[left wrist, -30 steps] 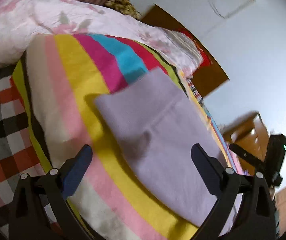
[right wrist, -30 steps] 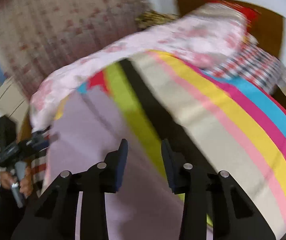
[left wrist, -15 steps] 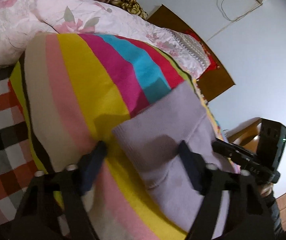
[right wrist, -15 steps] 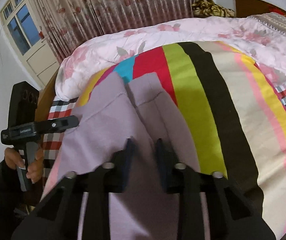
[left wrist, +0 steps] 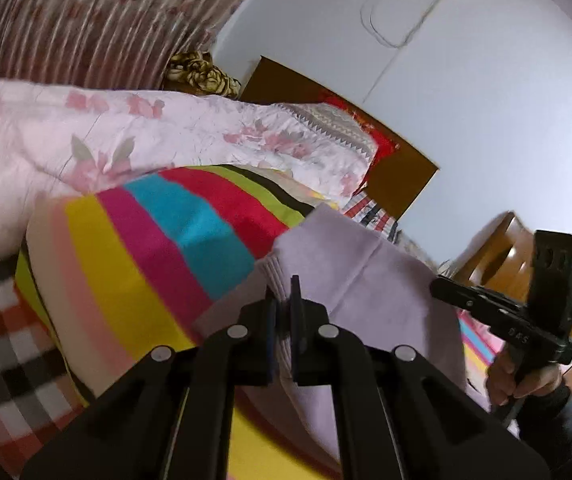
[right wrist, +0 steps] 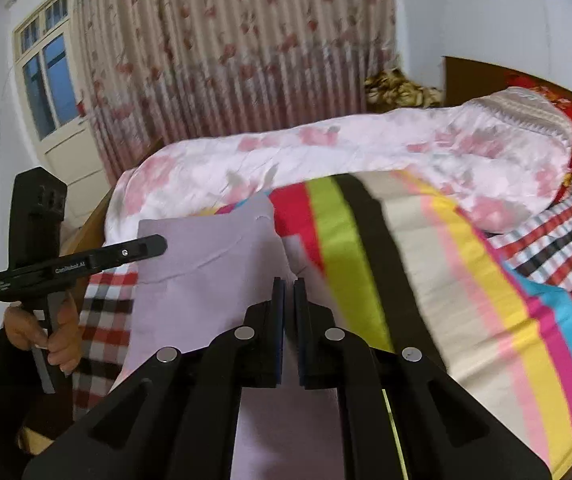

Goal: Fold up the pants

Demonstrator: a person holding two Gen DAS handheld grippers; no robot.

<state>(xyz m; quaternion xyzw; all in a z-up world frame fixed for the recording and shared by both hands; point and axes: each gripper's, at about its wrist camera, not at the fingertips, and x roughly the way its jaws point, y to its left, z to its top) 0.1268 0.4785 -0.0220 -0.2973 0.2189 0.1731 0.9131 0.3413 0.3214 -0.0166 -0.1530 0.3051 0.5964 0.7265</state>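
Both tongs newly clamped — lilac pants lifted.

Showing one pair of lilac pants, two tools, left tool and right tool, one striped blanket, one floral quilt, one checked sheet, one curtain and one window.

White lettering that looks like "GenRobot.AI" runs along the side of the black plastic handheld left gripper, seen in the right wrist view; smaller print beside it is too small to read. In the left wrist view, faint characters on the black plastic handheld right gripper are too blurred to read.
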